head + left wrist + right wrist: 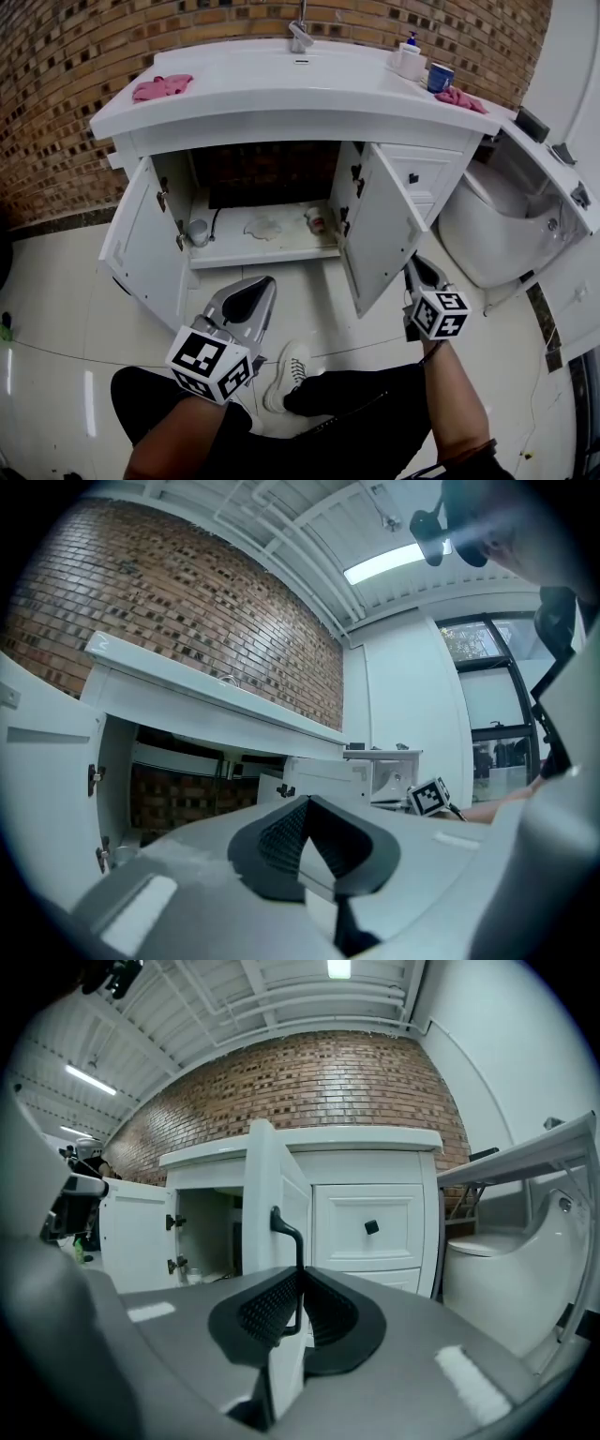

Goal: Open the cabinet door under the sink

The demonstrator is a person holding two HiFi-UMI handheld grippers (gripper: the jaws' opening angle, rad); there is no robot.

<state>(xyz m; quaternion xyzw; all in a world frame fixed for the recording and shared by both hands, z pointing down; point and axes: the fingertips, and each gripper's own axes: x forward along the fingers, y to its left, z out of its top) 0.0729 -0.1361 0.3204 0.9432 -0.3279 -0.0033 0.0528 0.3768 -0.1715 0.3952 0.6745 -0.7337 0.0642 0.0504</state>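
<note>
The right gripper (pixel 300 1283) pinches the thin black handle (pixel 298 1246), which stands upright between its pads. The handle sits on the right door (pixel 380 225), seen edge-on straight ahead and already swung wide from the cabinet (pixel 272 253) under the sink (pixel 281 94). The door's hinged edge lies farther off, at the cabinet. The left gripper (pixel 305 808), pressed together on nothing, hangs apart from the open left door (pixel 141 234).

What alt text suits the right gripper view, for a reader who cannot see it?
The right gripper, jaws closed, holds the black handle of an open white cabinet door. Right of it is a drawer with a black knob; a brick wall rises behind.
</note>
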